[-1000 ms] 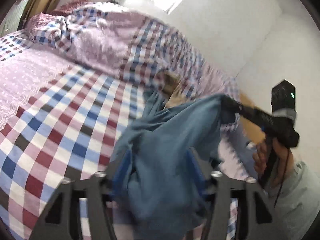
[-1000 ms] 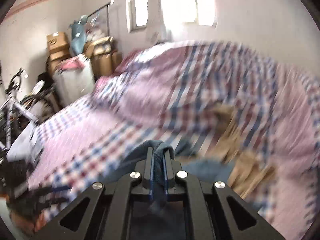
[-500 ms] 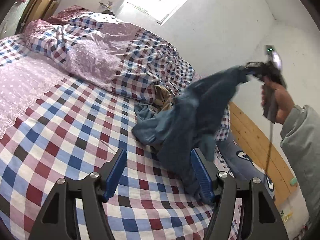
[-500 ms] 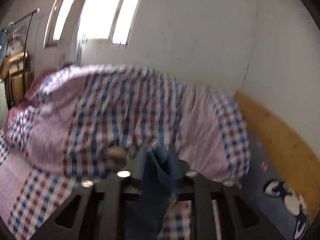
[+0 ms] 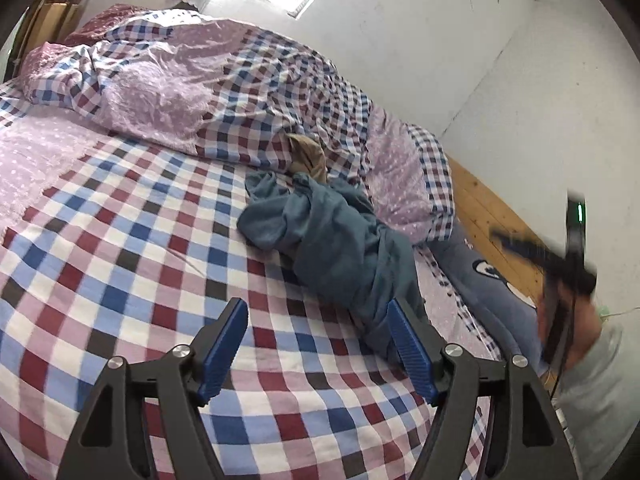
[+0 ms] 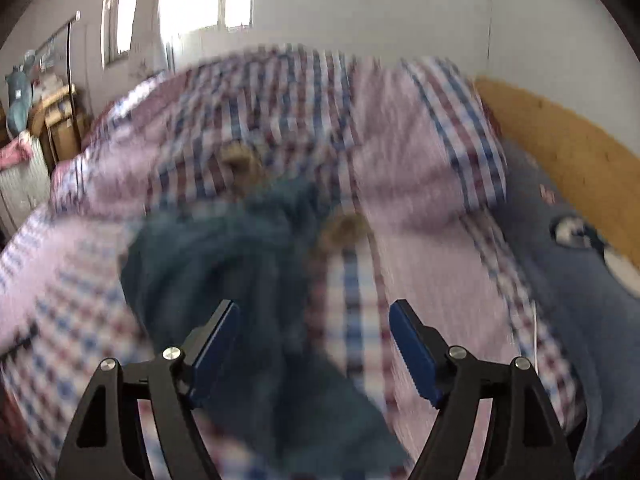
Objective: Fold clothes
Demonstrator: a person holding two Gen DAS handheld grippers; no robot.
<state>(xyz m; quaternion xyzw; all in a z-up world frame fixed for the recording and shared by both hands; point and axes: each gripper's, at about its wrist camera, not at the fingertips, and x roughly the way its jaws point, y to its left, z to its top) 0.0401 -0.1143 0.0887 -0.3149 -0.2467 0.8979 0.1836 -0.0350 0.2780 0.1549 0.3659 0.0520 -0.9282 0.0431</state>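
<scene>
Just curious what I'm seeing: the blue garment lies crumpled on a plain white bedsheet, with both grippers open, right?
Not quite: the bedsheet is checked red, blue and white, as the left wrist view shows. The blue garment does lie crumpled, both grippers open.

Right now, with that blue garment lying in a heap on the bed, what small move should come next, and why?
Probably bring the left gripper forward onto the near end of the blue garment and pinch it. The garment lies crumpled on the checked sheet, and both grippers' jaws are opening with nothing held, so it needs regrasping before spreading flat.
</scene>
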